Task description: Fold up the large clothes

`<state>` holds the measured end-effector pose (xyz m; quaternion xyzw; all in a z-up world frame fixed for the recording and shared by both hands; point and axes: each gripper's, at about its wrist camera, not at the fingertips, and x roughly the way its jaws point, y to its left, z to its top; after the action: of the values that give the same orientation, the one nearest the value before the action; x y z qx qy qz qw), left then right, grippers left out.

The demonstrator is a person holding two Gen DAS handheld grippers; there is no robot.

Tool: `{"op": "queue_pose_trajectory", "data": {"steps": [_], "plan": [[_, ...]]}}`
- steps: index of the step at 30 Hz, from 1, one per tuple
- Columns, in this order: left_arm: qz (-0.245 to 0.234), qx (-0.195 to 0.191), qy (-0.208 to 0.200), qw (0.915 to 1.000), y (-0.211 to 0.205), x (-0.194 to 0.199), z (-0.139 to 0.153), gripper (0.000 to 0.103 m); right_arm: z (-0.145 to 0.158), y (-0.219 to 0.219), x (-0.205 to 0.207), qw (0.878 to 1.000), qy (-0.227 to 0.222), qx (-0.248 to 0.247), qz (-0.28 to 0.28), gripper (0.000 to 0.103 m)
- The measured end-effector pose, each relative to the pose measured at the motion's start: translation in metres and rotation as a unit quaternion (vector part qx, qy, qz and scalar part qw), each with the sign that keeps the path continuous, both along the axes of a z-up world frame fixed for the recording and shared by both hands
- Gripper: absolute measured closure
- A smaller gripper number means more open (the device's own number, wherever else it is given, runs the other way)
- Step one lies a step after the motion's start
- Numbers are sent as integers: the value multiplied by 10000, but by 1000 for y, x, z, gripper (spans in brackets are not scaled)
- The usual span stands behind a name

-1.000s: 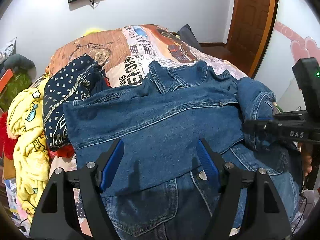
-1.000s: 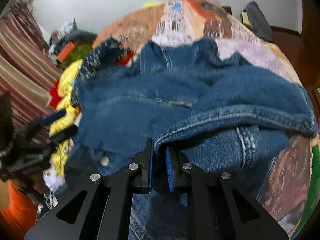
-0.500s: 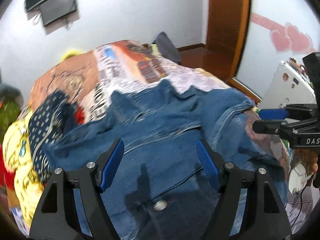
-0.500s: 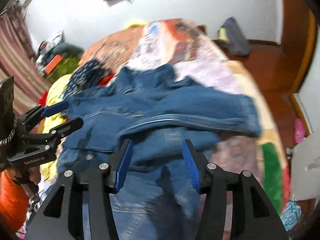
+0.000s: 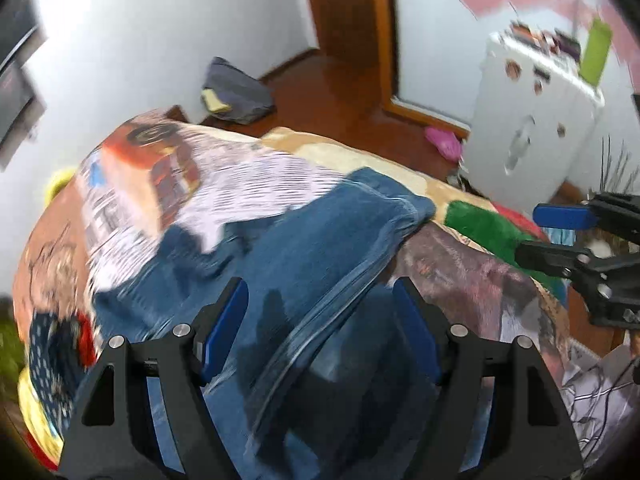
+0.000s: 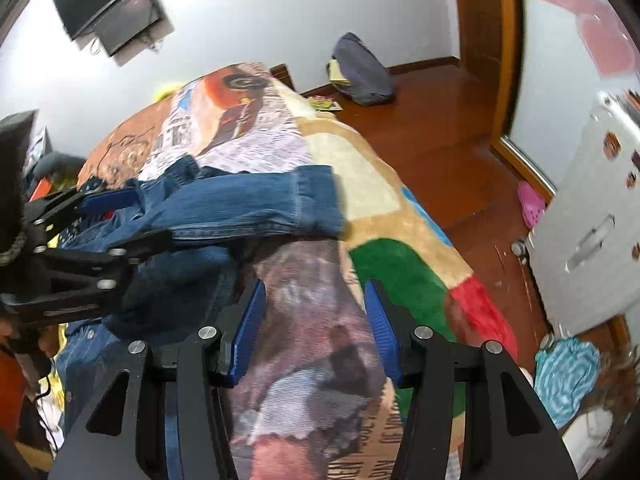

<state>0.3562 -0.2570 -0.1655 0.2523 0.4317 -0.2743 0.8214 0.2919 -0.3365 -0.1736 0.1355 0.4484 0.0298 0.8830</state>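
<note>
A blue denim jacket (image 5: 320,264) lies on the bed, one sleeve (image 6: 256,204) stretched out to the right across the patterned bedspread (image 6: 316,320). My left gripper (image 5: 320,332) is open, hovering over the jacket's body with nothing between its fingers. My right gripper (image 6: 312,328) is open and empty over bare bedspread, just right of the jacket's edge. The right gripper also shows at the right edge of the left wrist view (image 5: 560,232). The left gripper shows at the left of the right wrist view (image 6: 116,224), over the denim.
A pile of other clothes (image 5: 52,356), dotted navy, red and yellow, lies at the bed's left side. A white cabinet (image 6: 592,232) stands right of the bed on the wooden floor (image 6: 460,128). A grey bag (image 6: 360,68) leans by the wall. A striped cloth (image 6: 568,376) lies on the floor.
My right gripper let go of the denim fold, opened and moved right off the jacket. Both grippers swung to the right, and the sleeve now lies stretched across the bedspread.
</note>
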Motion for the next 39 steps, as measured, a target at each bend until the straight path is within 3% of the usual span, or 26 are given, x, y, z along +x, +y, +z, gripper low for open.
{"op": "queue_pose_trajectory", "data": {"steps": [7,12,13,14,15,16,17,22,26,33,36,39], "plan": [[-549,644,321,9959,-57,11,-47,29,-15,-15,-9,9998,85,-80,-182,55],[-331,1086,87,9935,-71,28,-73,29,-26,-19,-10,9996,253,-29,-149,55],[-229,1017,126,9945,-69,32,-72,35,-27,-19,-10,9995,274,0,-155,55],[-125,960,135,9952,-68,34,-70,55,-28,-20,-11,9994,286,33,-170,55],[13,910,175,9957,-66,39,-67,63,-29,-21,-11,9994,289,67,-184,55],[135,826,202,9963,-62,43,-62,84,-29,-21,-12,9993,291,101,-196,55],[224,730,234,9968,-59,47,-58,95,-29,-21,-12,9993,288,130,-207,55],[709,-503,302,9958,-17,56,-2,99,-21,-15,-8,9996,178,166,-113,55],[982,-1135,-85,9886,36,48,56,99,-14,-2,-2,9999,133,-68,-2,55],[1870,-1571,-906,9655,155,26,127,100,1,40,18,9976,-26,-444,531,55],[2382,-1722,-1044,9501,210,13,131,100,6,58,25,9964,-70,-296,797,55],[2819,-1752,-1036,9376,258,-6,116,100,1,74,32,9947,39,-255,996,55]]}}
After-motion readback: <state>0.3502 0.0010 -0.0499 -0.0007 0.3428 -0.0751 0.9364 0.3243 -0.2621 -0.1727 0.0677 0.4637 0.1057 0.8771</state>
